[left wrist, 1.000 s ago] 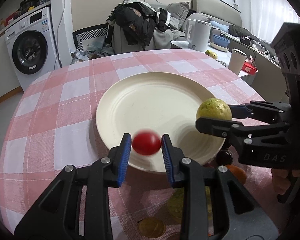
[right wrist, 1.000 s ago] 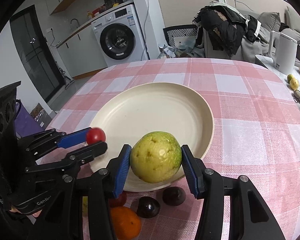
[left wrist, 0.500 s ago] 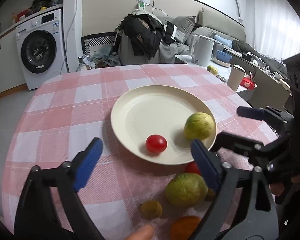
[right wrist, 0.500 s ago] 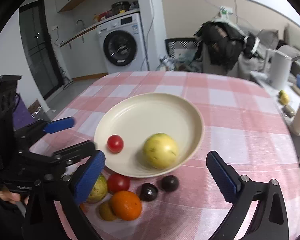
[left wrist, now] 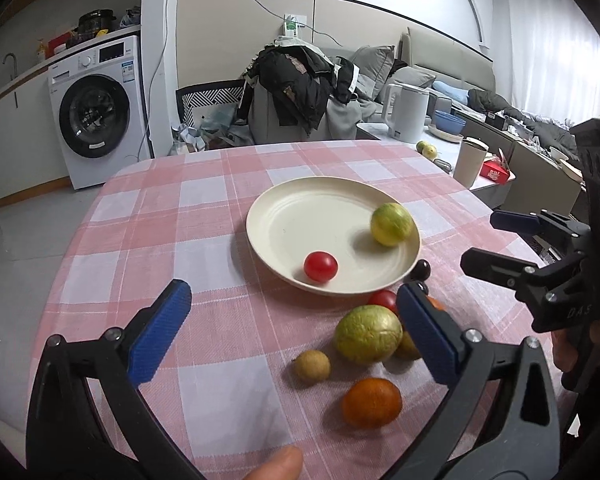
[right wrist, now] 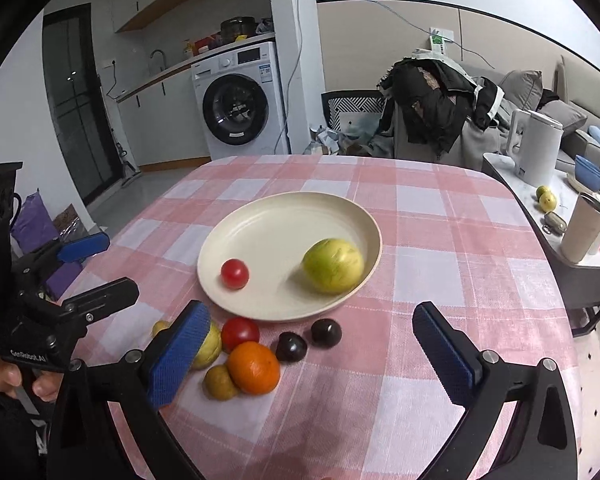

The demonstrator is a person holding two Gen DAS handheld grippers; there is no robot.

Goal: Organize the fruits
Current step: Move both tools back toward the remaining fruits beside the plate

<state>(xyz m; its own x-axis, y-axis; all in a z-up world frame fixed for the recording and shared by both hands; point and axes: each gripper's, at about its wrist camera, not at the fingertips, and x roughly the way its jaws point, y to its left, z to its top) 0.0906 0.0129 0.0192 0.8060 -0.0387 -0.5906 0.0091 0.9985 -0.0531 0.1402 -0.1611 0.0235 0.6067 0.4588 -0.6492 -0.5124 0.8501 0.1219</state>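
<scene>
A cream plate [left wrist: 300,216] [right wrist: 276,224] on the pink checked table holds a red cherry tomato [left wrist: 320,266] [right wrist: 234,273] and a yellow-green fruit [left wrist: 391,224] [right wrist: 333,265]. In front of the plate lie loose fruits: a second green fruit [left wrist: 368,334], an orange [left wrist: 372,402] [right wrist: 253,367], a small brown fruit [left wrist: 311,366], another tomato [right wrist: 240,332] and two dark plums [right wrist: 326,332]. My left gripper [left wrist: 296,332] is open and empty above the near table. My right gripper [right wrist: 312,356] is open and empty above the loose fruits.
The table's far and side edges drop off to the floor. A side counter [right wrist: 548,216] at the right carries a white kettle [right wrist: 534,152], a cup and small fruits. A chair piled with clothes [left wrist: 300,92] stands behind the table, a washing machine [left wrist: 96,112] beyond.
Both grippers opened and let the tomato and the green fruit onto the plate, then pulled back and up toward the table's near side.
</scene>
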